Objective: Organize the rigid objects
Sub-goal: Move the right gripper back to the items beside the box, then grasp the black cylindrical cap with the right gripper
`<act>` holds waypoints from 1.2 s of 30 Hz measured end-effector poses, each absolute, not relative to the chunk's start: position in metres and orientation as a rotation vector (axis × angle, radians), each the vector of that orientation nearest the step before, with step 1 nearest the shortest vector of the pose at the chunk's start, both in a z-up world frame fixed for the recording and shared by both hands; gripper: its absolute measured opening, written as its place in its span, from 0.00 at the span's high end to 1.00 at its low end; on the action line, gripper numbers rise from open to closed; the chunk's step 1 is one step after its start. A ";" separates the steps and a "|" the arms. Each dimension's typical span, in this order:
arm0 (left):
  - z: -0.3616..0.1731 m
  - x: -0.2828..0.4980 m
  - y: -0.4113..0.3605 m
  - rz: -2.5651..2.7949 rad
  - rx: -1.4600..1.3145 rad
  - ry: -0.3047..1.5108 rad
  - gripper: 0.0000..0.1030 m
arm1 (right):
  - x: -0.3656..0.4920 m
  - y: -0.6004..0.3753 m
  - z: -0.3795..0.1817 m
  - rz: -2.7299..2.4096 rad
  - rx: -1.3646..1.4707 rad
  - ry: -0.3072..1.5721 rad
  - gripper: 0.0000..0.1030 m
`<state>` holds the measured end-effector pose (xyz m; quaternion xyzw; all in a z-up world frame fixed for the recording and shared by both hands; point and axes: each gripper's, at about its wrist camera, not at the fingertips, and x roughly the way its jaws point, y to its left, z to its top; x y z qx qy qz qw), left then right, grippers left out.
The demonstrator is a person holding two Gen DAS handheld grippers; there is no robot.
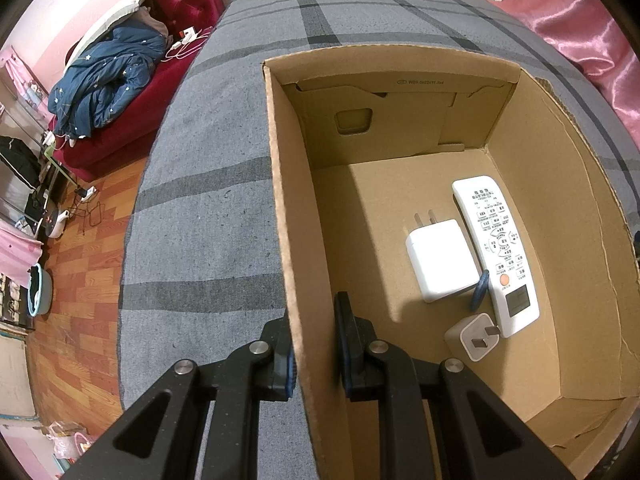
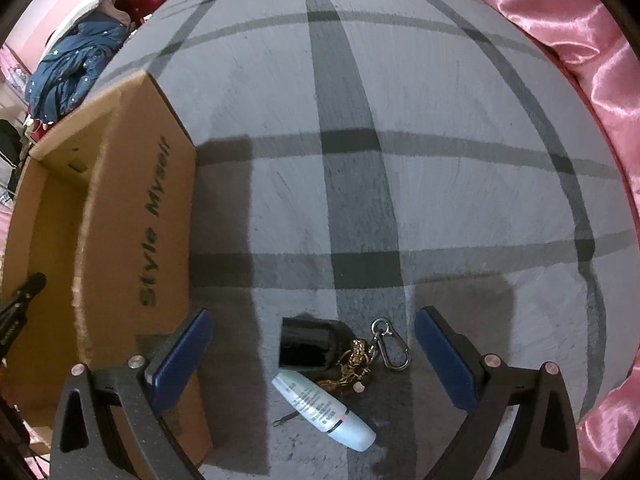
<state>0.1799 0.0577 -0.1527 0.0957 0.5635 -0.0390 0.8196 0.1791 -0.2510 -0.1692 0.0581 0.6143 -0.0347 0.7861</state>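
Observation:
An open cardboard box (image 1: 280, 184) stands on the grey plaid bed. Inside lie a white remote (image 1: 496, 256), a large white charger (image 1: 440, 260), a small white plug (image 1: 474, 338) and a blue disc (image 1: 480, 290) leaning between them. My left gripper (image 1: 314, 320) is shut on the box's left wall, one finger outside and one inside. In the right wrist view a black cylinder (image 2: 306, 346), a pale blue tube (image 2: 324, 410) and a gold keychain (image 2: 360, 356) with a steel carabiner (image 2: 390, 346) lie together on the sheet. My right gripper (image 2: 313, 314) hangs open just above them, with the box (image 2: 132, 208) at its left.
Pink satin fabric (image 2: 580, 60) borders the bed on the right. A red sofa (image 1: 176, 8) with a blue quilt (image 1: 108, 80) stands beyond the bed's left edge, above wooden floor (image 1: 80, 300). A thin dark pin (image 2: 286, 418) lies beside the tube. Bare sheet (image 2: 400, 100) stretches ahead.

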 end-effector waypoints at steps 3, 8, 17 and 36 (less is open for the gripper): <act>-0.153 0.180 0.057 -0.083 0.205 1.201 0.83 | 0.178 -0.254 -0.181 -0.075 0.138 1.338 0.00; -0.153 0.180 0.056 -0.082 0.206 1.200 0.83 | 0.177 -0.254 -0.197 -0.070 0.142 1.359 0.00; -0.154 0.180 0.056 -0.081 0.208 1.200 0.83 | 0.176 -0.253 -0.213 -0.063 0.150 1.387 0.08; -0.153 0.180 0.056 -0.080 0.209 1.199 0.83 | 0.172 -0.241 -0.207 -0.049 0.155 1.399 0.56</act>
